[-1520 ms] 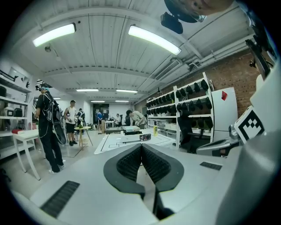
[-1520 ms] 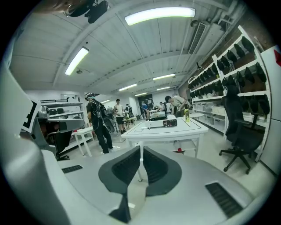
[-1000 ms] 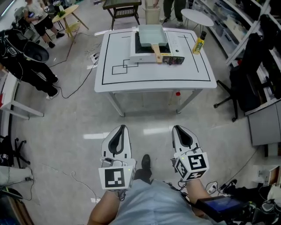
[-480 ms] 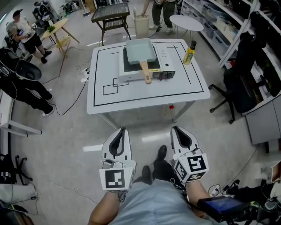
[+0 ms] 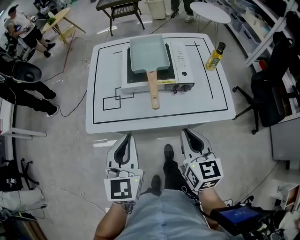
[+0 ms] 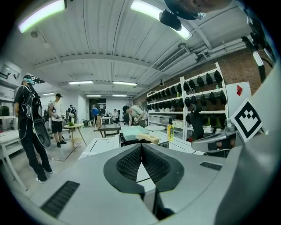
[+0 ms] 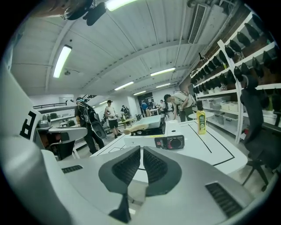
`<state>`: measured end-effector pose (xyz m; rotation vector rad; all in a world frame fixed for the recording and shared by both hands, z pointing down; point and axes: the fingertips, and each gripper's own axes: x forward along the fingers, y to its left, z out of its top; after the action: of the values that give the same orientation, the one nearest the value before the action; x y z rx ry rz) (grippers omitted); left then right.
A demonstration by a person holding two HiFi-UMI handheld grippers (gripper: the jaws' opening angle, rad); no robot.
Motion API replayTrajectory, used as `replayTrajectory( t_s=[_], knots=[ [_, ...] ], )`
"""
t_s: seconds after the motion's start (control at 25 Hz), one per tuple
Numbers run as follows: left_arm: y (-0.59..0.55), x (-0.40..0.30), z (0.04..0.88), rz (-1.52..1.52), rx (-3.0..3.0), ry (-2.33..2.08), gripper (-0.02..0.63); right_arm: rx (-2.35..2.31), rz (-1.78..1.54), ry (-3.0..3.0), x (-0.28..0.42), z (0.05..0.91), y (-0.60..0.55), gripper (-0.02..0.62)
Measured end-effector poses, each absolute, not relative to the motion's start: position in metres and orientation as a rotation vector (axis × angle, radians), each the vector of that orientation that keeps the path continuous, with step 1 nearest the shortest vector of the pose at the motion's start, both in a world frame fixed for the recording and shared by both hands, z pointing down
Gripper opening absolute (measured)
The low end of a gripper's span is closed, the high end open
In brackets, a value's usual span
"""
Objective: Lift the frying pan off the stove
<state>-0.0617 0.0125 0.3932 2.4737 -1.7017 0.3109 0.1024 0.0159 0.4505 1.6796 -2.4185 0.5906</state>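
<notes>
A pale green rectangular frying pan (image 5: pixel 148 54) with a wooden handle (image 5: pixel 153 91) sits on a white portable stove (image 5: pixel 178 58) on a white table (image 5: pixel 103 79). The handle points toward me. Both grippers hang low over the floor, short of the table's near edge. My left gripper (image 5: pixel 127 137) is shut and holds nothing, and my right gripper (image 5: pixel 187 133) is likewise shut and empty. The left gripper view shows the jaws (image 6: pixel 141 147) closed, with the pan (image 6: pixel 134 131) far ahead. In the right gripper view the gripper (image 7: pixel 142 149) faces the stove's knob panel (image 7: pixel 173 142).
A yellow bottle (image 5: pixel 214 56) stands on the table's right side. A black office chair (image 5: pixel 265 93) is right of the table, with shelving beyond. People (image 5: pixel 21 79) stand at the left, and cables run across the floor. A round side table (image 5: pixel 210 9) and a dark stool are behind.
The table with stove and pan has come much nearer and lower in the head view as I walked toward it. Both grippers stay shut in the same place before me.
</notes>
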Motion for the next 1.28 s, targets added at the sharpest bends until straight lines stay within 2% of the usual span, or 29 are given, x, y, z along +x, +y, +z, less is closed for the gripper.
replayTrajectory(
  t_s=[0.6, 0.92, 1.28],
  knots=[
    [-0.107, -0.049, 0.333, 0.301, 2.373, -1.978, 0.018, 1.432, 0.608, -2.636, 0.102, 0.415, -0.138, 0.051],
    [-0.110, -0.066, 0.296, 0.184, 2.338, -2.158, 0.018, 1.346, 0.527, -2.749, 0.092, 0.381, -0.167, 0.051],
    [-0.119, -0.069, 0.304, 0.203, 2.293, -2.186, 0.018, 1.298, 0.520, -2.763, 0.090, 0.385, -0.177, 0.051]
  ],
)
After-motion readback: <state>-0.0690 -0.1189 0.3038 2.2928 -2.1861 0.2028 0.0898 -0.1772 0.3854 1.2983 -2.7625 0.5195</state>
